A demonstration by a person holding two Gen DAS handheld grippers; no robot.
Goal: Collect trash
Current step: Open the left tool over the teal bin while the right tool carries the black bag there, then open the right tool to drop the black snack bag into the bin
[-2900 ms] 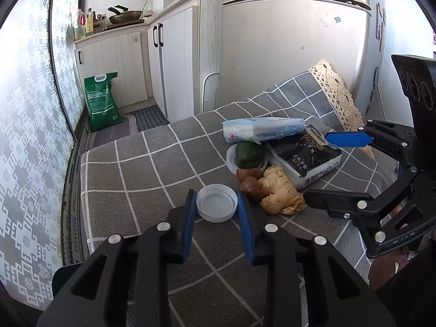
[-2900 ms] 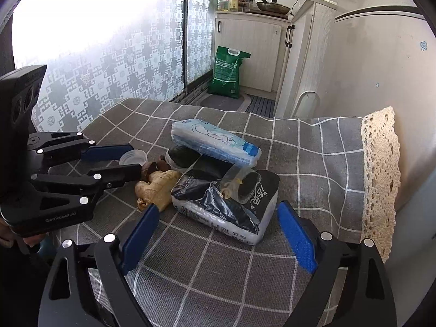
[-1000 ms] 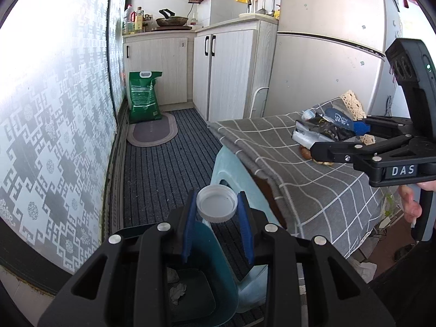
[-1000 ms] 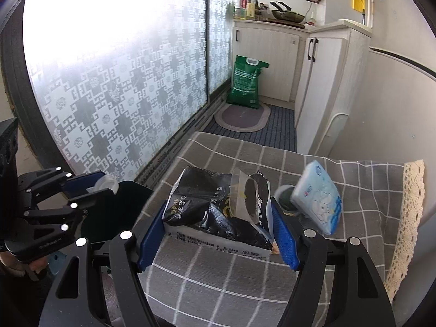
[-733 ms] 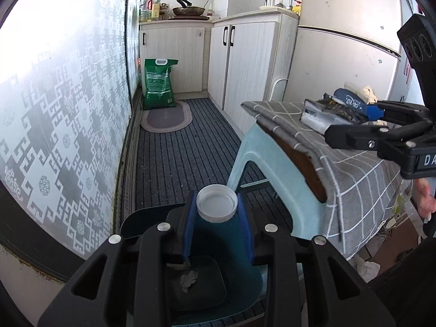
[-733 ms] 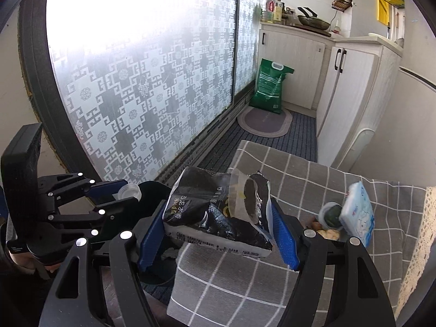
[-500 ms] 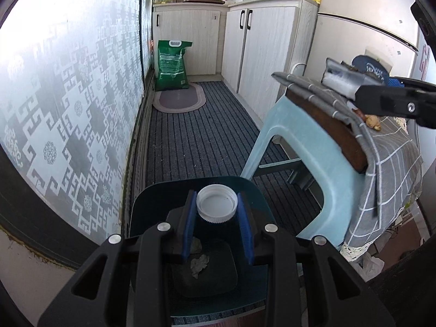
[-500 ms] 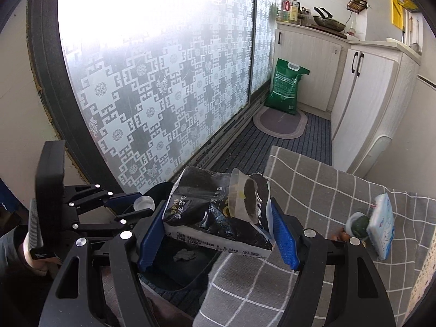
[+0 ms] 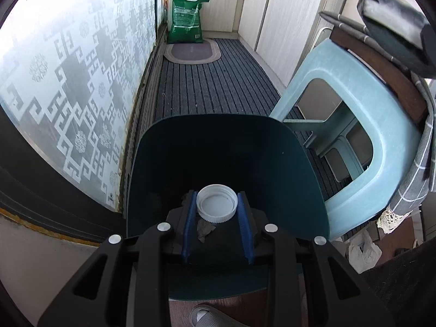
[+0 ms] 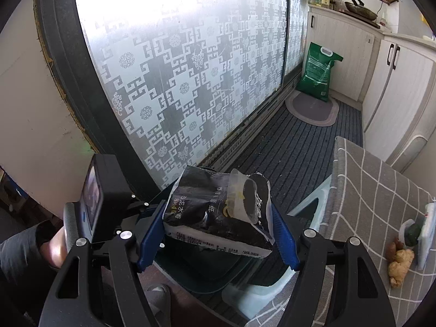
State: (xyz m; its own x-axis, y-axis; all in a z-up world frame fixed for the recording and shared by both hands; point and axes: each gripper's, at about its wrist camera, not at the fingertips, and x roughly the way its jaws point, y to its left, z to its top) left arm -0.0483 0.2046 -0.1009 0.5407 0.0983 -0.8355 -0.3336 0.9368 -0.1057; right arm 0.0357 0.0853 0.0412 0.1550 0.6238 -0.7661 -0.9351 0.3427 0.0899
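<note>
My left gripper is shut on a white plastic lid and holds it over the open dark teal trash bin, which has crumpled scraps at its bottom. My right gripper is shut on a black tissue pack with a torn clear opening, and holds it just above the same bin. The left gripper's body and the hand that holds it show at the left of the right wrist view.
A light blue plastic stool under a grey checked cloth stands right of the bin. Ginger and a white packet lie on the cloth. A patterned glass door, a green bag and white cabinets line the floor.
Both grippers have moved off the table and down to the left over the bin. The lid and the tissue pack stayed gripped throughout.
</note>
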